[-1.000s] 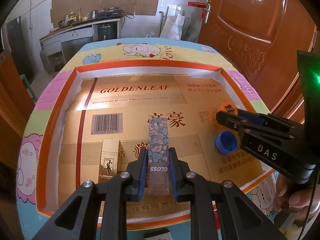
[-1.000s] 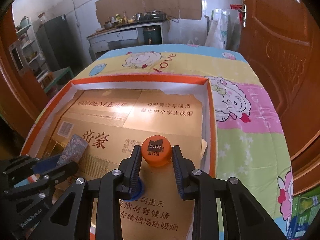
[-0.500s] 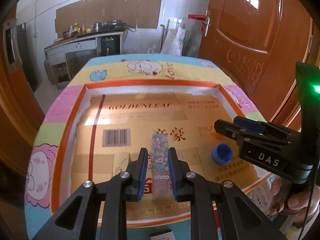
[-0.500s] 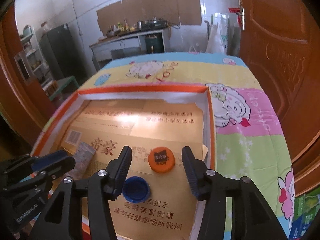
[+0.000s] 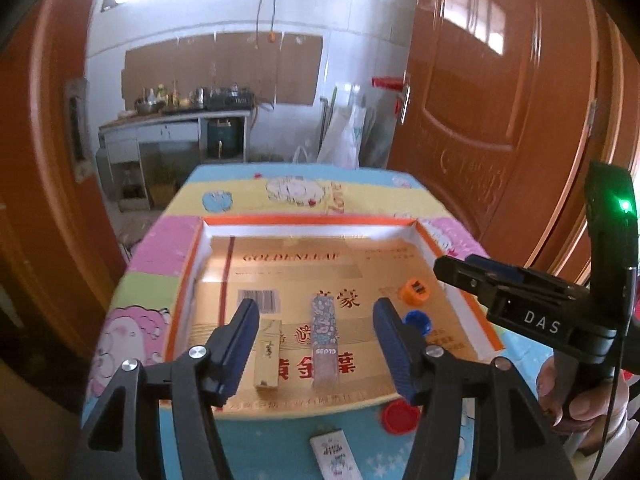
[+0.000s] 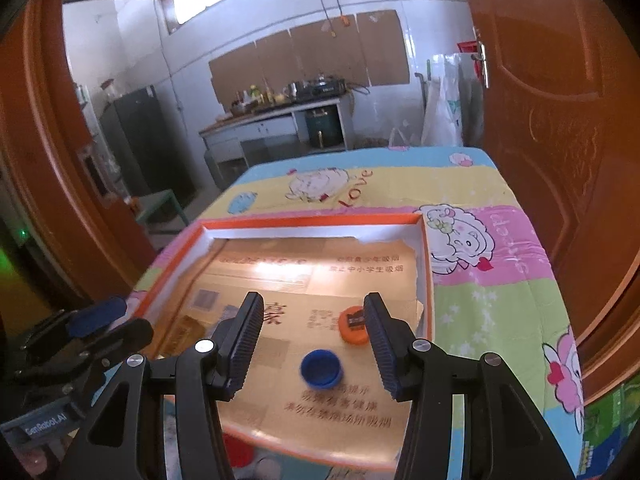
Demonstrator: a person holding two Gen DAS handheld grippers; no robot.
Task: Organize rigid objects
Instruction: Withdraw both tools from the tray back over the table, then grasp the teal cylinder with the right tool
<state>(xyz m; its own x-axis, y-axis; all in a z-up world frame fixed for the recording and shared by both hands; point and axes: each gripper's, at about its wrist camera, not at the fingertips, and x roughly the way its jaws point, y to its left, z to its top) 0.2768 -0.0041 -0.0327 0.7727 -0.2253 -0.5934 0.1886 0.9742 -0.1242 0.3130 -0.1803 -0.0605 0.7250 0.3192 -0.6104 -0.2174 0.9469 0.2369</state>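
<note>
The left gripper is opening, its jaws spread wide and clear above the floral-patterned box that lies flat in the orange-rimmed tray, with a gold box just beside it at nine o'clock. The right gripper stands open and empty above the tray, the blue cap below between its fingers and the orange cap at two o'clock from it. A red cap and a white box lie outside the tray's near edge, at six o'clock.
</note>
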